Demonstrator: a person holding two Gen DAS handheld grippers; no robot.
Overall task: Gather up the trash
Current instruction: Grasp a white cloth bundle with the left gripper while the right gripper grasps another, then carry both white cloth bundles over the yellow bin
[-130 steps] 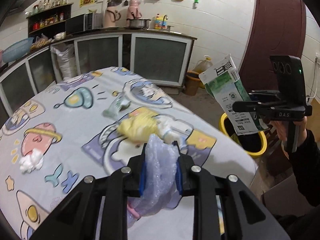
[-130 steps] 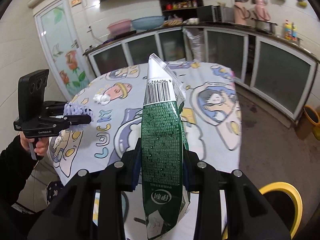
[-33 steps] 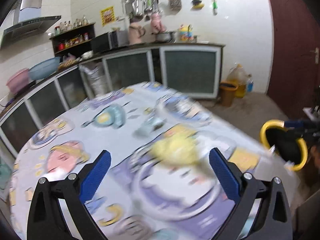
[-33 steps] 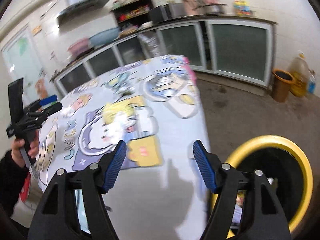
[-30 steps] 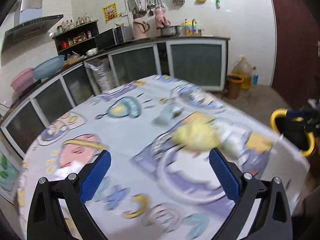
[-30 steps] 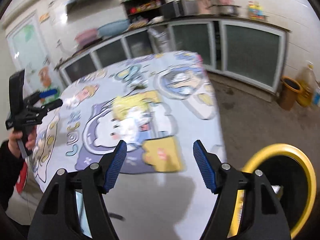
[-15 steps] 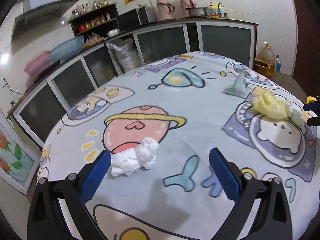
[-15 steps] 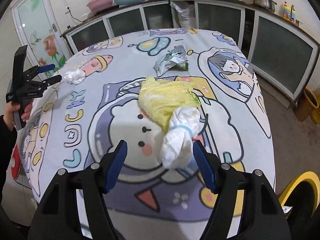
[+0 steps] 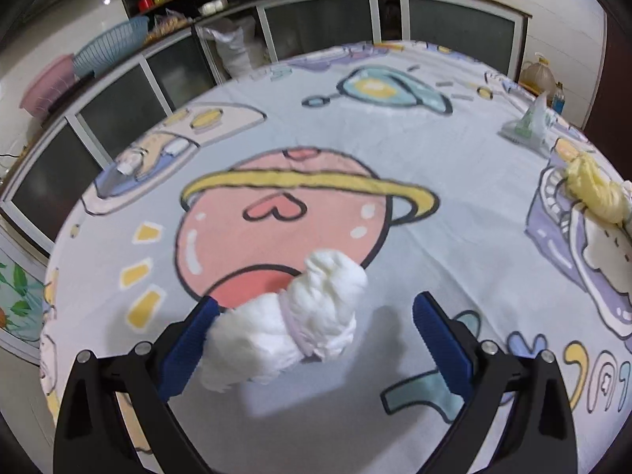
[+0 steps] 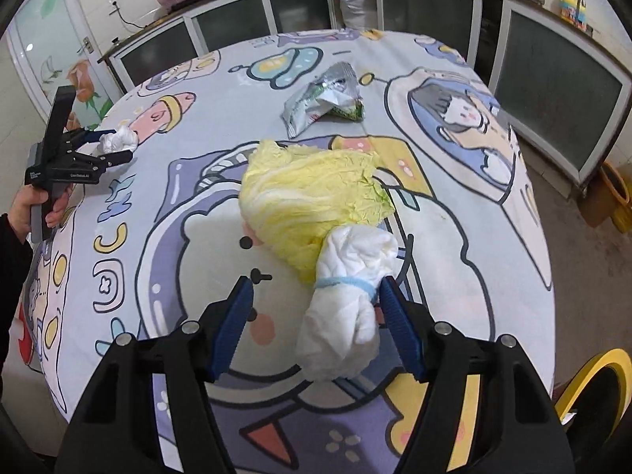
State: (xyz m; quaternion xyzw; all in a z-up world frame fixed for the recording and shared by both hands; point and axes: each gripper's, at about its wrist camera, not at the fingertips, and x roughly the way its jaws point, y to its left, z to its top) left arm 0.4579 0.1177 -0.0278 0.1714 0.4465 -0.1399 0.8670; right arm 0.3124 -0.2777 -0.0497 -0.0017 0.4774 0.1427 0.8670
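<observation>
Left gripper (image 9: 314, 318): jaws standing wide apart, clamping nothing; pointing steeply down at the table (image 9: 454, 166).
Left wad (image 9: 292, 324): white tissue bundle lying on the cloth between the left jaws, crowding the left pad and looking to be touching it; a clear gap is showing on the right pad's side.
Right gripper (image 10: 316, 304): jaws standing apart, pressing on nothing; angling down at the table.
Right wad (image 10: 347, 300): white bundle with a blue band, lying between the right jaws, hard against the right pad; a wide gap is remaining toward the left pad.
Cabbage leaf (image 10: 312, 197): yellow, lying just beyond the right fingertips, touching the right wad's far end.
Wrapper (image 10: 324, 98): crumpled foil, lying well beyond the cabbage leaf.
Bin (image 10: 592, 379): yellow rim showing low to the right of the right gripper, off the table's edge.
</observation>
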